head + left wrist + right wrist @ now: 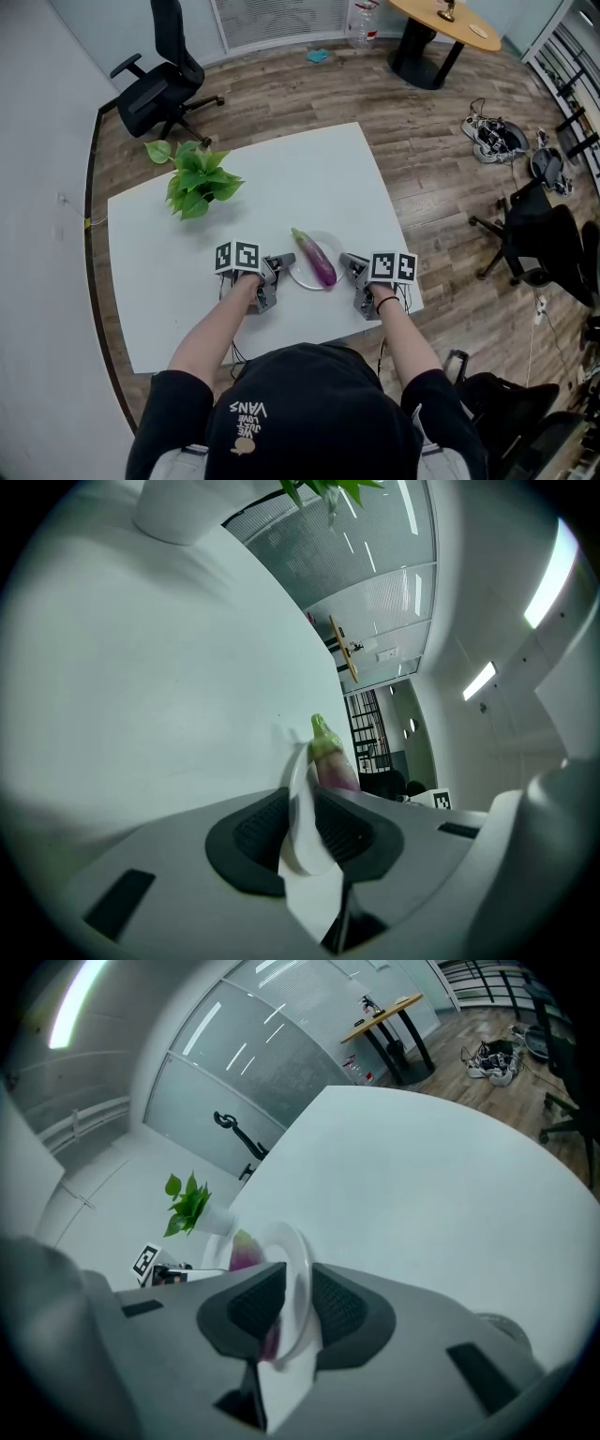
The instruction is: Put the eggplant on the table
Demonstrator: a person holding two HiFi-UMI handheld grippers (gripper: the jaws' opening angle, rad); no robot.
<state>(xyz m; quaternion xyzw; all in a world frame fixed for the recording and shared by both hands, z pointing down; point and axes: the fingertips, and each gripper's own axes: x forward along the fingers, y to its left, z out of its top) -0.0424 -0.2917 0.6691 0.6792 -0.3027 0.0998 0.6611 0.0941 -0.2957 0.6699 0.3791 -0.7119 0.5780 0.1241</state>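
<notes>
A purple eggplant (315,257) with a green stem lies across a small white plate (298,275) on the white table (281,169), near its front edge. My left gripper (284,260) is at the plate's left rim and my right gripper (349,262) at its right rim. In the left gripper view the plate's rim (300,794) stands between the dark pads of the left gripper (305,829), with the eggplant (334,763) beyond. In the right gripper view the rim (299,1265) runs between the pads of the right gripper (287,1309) with a narrow gap on each side. Both grippers are open round the rim.
A potted green plant (197,180) stands at the table's back left and shows in the right gripper view as the plant (187,1202). A black office chair (159,84) is beyond the table, another chair (539,244) to the right, and a round wooden table (445,23) at the far back.
</notes>
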